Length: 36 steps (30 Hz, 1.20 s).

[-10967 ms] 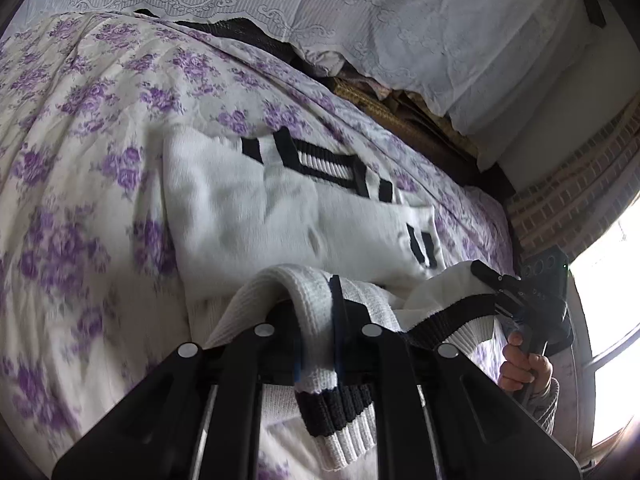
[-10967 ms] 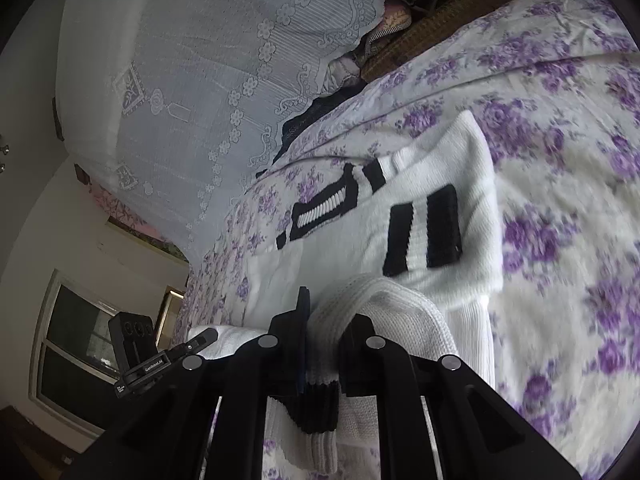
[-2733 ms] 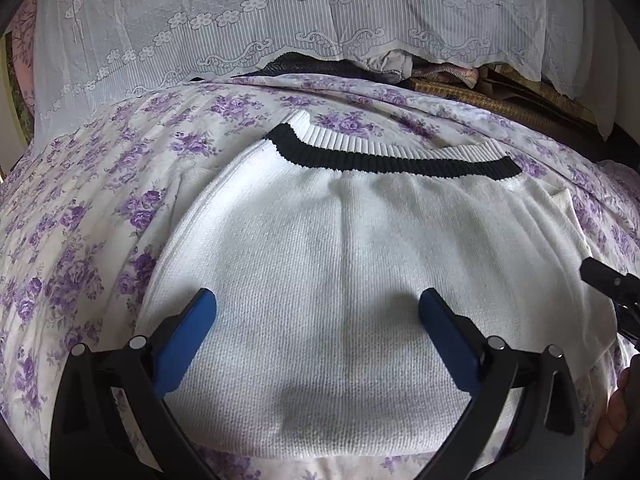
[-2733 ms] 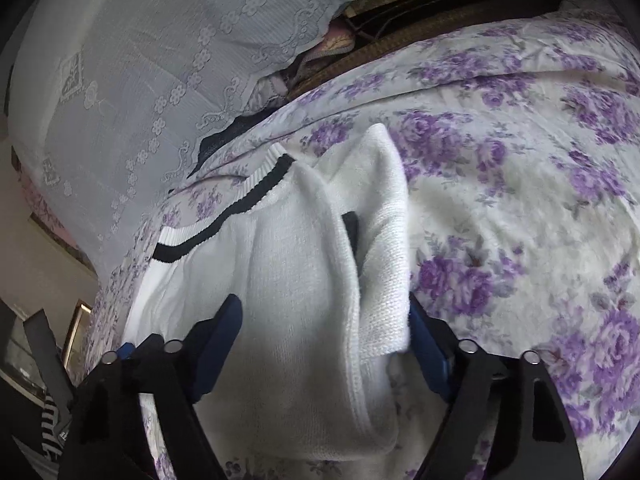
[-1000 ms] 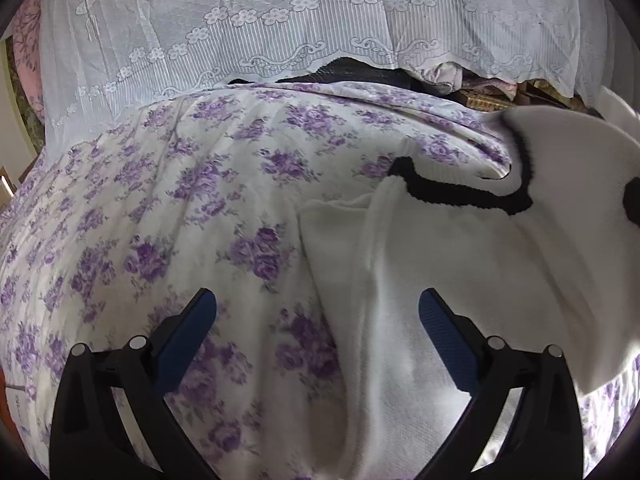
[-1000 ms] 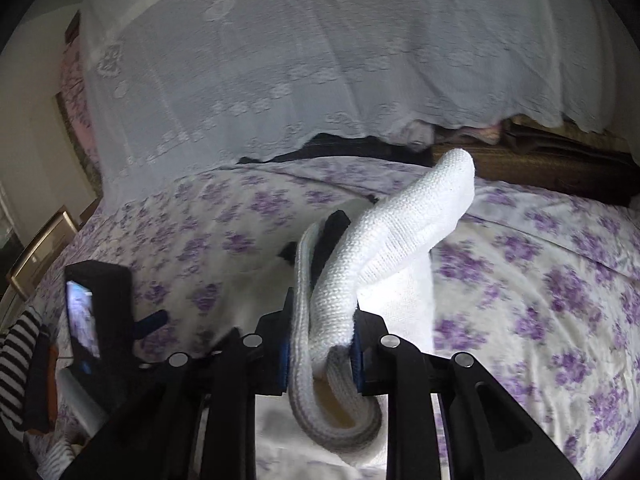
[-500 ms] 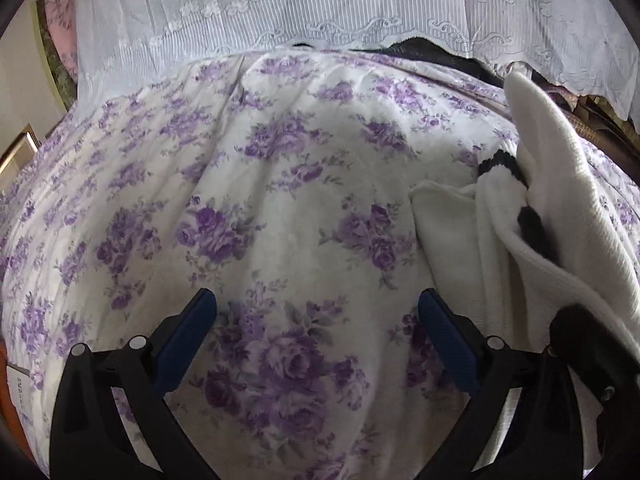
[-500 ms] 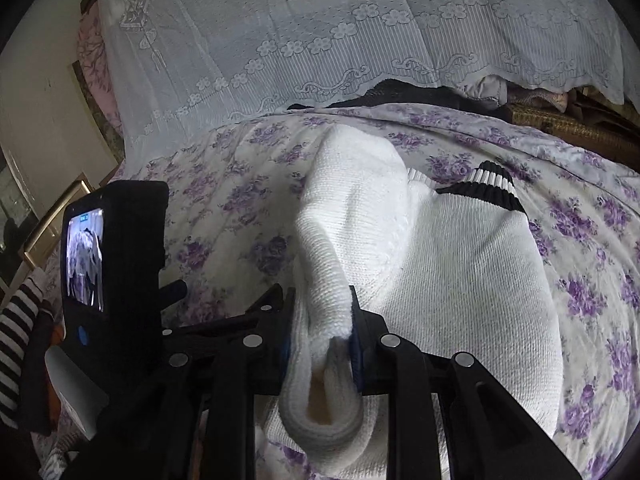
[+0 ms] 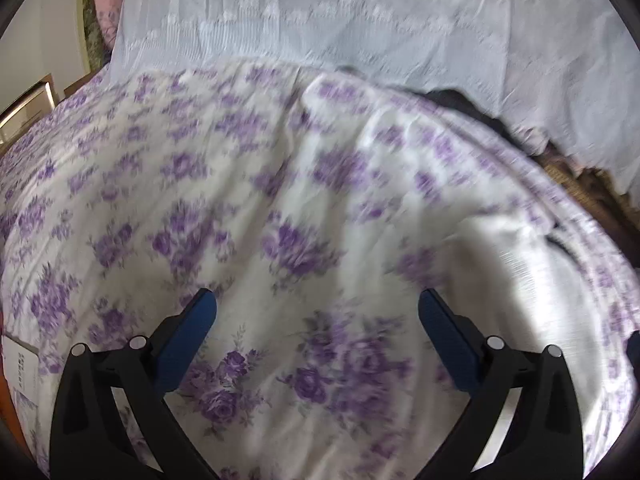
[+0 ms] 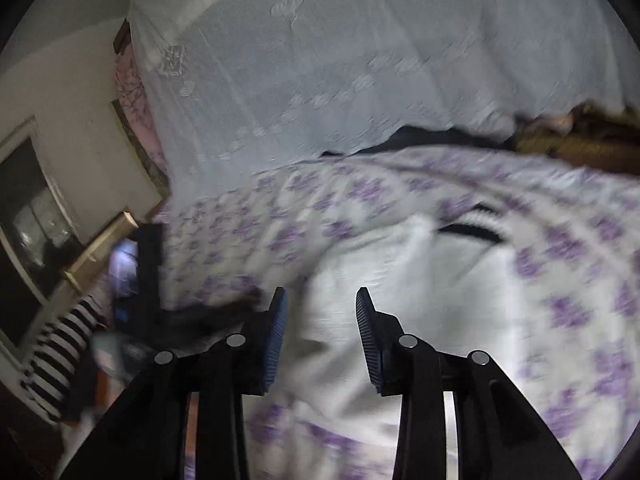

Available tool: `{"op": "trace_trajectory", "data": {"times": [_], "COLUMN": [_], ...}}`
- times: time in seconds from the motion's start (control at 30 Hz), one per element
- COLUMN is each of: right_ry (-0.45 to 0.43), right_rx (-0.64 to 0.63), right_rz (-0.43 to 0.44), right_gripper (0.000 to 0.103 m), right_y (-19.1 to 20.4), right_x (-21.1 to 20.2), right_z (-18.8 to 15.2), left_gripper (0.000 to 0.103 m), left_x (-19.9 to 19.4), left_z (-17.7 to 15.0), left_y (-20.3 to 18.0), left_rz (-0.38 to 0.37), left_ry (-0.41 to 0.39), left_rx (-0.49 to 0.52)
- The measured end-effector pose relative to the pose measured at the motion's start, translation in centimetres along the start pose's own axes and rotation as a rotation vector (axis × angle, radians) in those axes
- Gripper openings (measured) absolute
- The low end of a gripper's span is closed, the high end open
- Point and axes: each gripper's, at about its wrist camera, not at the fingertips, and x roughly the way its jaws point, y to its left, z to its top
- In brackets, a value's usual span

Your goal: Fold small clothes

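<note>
white sweater [image 10: 420, 312] on floral bedspread [image 9: 240, 200] ahead of right gripper [image 10: 322, 300], empty, partly spread, left gripper [image 9: 316, 300] wide, empty

No legible text, label, brand or number anywhere in either view.

Both pictures are blurry and smeared. The left one is bright, with glare on the white sweater [image 9: 516, 280] at right. The right one is dimmer. Edges bend round and go dark.

Purple-flowered bedsheet [image 9: 224, 208], white lace cover [image 10: 360, 60] behind, striped cloth [image 10: 52, 360] at left
</note>
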Motion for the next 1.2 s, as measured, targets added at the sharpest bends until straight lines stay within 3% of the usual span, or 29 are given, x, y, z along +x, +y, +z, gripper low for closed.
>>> {"op": "trace_trajectory", "data": {"times": [0.13,0.2,0.27,0.3,0.4,0.57,0.63,0.77,0.83,0.93,1.0,1.1,1.17,1.2], "right_ry": [0.15,0.203,0.182,0.199,0.211,0.078,0.116,0.224,0.193,0.158,0.118,0.086,0.117,0.175], "right_rx": [-0.096,-0.154,-0.197,-0.185,-0.089,0.024,0.068,0.067,0.036,0.085,0.084,0.072,0.055,0.043], "right_rz": [-0.086,-0.114,-0.121,-0.101,0.007,-0.037,-0.008,-0.053,-0.057,-0.022,-0.005,-0.009,-0.015,-0.038], "right_gripper": [0.037,0.037,0.037,0.037,0.038,0.038,0.039,0.039,0.039,0.038,0.038,0.053,0.057,0.057], "right_y": [-0.5,-0.1,0.3,0.2,-1.7,-5.7,-6.6,-7.6,-7.2,-7.6,-7.6,-8.3,-8.8,-9.0], "right_x": [2.7,4.3,4.0,3.8,2.4,1.5,3.7,9.7,9.6,7.6,5.3,2.5,1.7,2.5], "right_z": [-3.6,-6.4,-7.6,-7.3,-5.5,0.7,2.5,1.6,1.3,1.5,1.1,-0.1,-1.3,-2.3], "left_gripper": [0.099,0.099,0.099,0.099,0.099,0.099,0.099,0.099,0.099,0.099,0.099,0.099,0.099,0.099], "left_x": [-1.6,-0.7,1.3,1.9,2.4,-0.3,-0.4,3.8,3.9,2.4,0.9,-0.8,-1.8,-1.9], "left_z": [-0.9,-2.7,-4.8,-5.1,-3.6,-0.3,0.1,-1.8,-2.5,-3.1,-3.9,-4.7,-5.6,-6.1], "left_y": [-4.3,-7.6,-9.4,-9.2,-6.6,-5.7,-7.7,-11.9,-11.6,-11.9,-11.4,-10.2,-9.8,-9.9], "left_rz": [-0.052,0.04,0.205,0.222,0.145,-0.002,-0.013,0.117,0.106,0.112,0.059,-0.04,-0.125,-0.164], "left_ry": [-0.024,-0.013,-0.018,-0.02,0.065,-0.001,-0.005,0.023,-0.042,-0.095,-0.108,-0.1,-0.076,-0.056], "left_rx": [0.16,0.322,0.451,0.452,0.316,0.189,0.237,0.392,0.366,0.42,0.413,0.397,0.398,0.413]}}
